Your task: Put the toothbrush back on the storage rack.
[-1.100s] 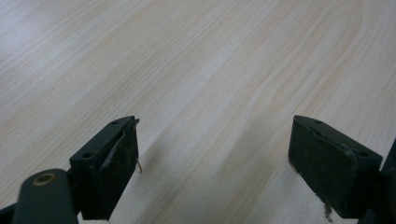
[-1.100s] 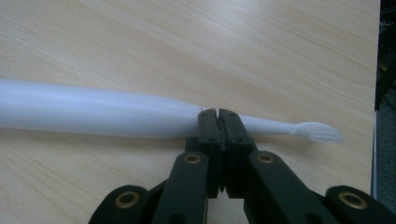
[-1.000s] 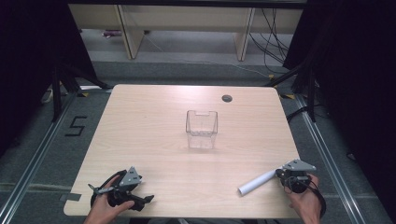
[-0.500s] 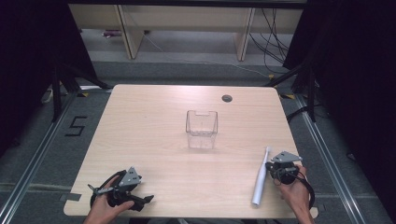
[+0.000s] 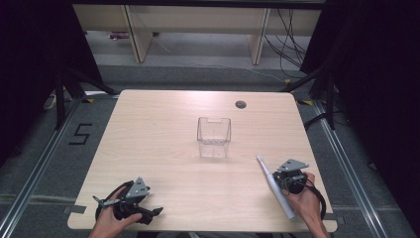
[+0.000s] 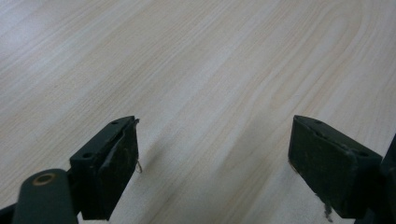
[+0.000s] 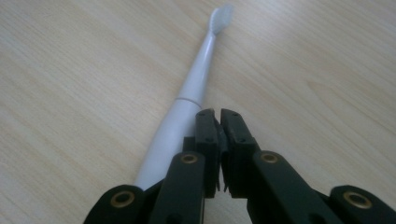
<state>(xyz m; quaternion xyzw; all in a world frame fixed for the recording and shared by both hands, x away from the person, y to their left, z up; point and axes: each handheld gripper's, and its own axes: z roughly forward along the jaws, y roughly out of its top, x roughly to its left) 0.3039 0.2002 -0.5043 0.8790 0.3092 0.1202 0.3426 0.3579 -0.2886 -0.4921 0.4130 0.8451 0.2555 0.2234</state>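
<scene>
Right tool clenched empty beside the electric toothbrush lying on the table; left tool released; likely regrip: spread jaws, straddle handle squarely.

The table is mostly bare wood, so a gripper could pass freely across its left half and far edge. A clear box stands alone at the middle, open on all sides. A toothbrush lies near the right front corner, just beside the right gripper.
</scene>
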